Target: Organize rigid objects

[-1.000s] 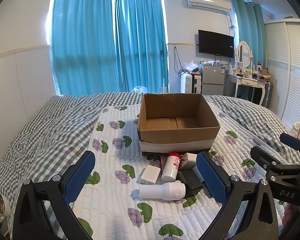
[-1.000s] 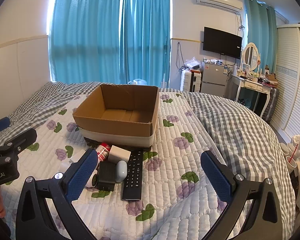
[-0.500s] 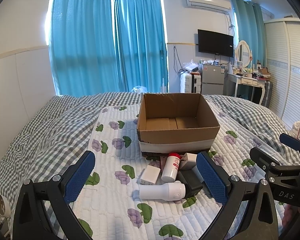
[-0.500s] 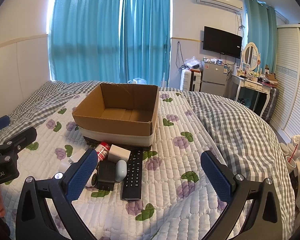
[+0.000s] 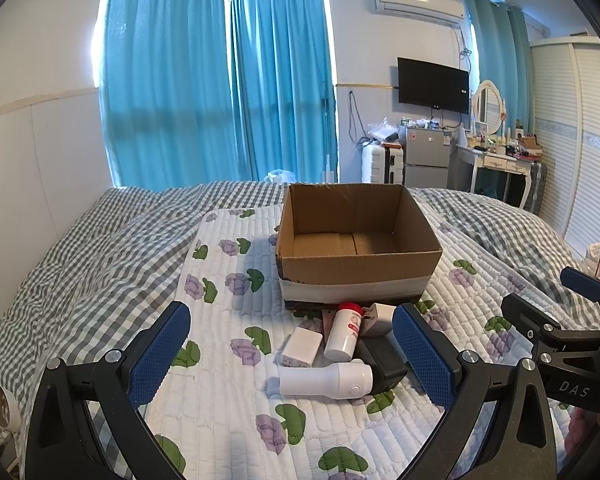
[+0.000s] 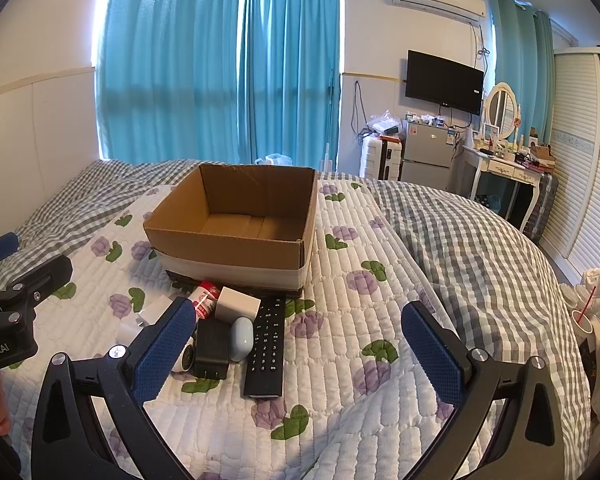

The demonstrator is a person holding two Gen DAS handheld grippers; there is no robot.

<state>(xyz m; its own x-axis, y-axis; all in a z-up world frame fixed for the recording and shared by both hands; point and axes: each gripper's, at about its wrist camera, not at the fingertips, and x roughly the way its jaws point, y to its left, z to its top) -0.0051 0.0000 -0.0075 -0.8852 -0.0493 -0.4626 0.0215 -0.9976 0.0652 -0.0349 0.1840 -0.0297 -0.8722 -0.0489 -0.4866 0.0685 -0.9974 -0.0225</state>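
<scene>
On the bed (image 5: 100, 248):
Box (image 5: 356, 252): being left empty.
Left tool (image 5: 292, 354): being held wide open, gripping nothing.
Right tool (image 6: 296, 350): being held wide open, gripping nothing.

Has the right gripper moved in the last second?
No. In the right wrist view the cardboard box and remote sit where they did, so the open right gripper has held still.
</scene>
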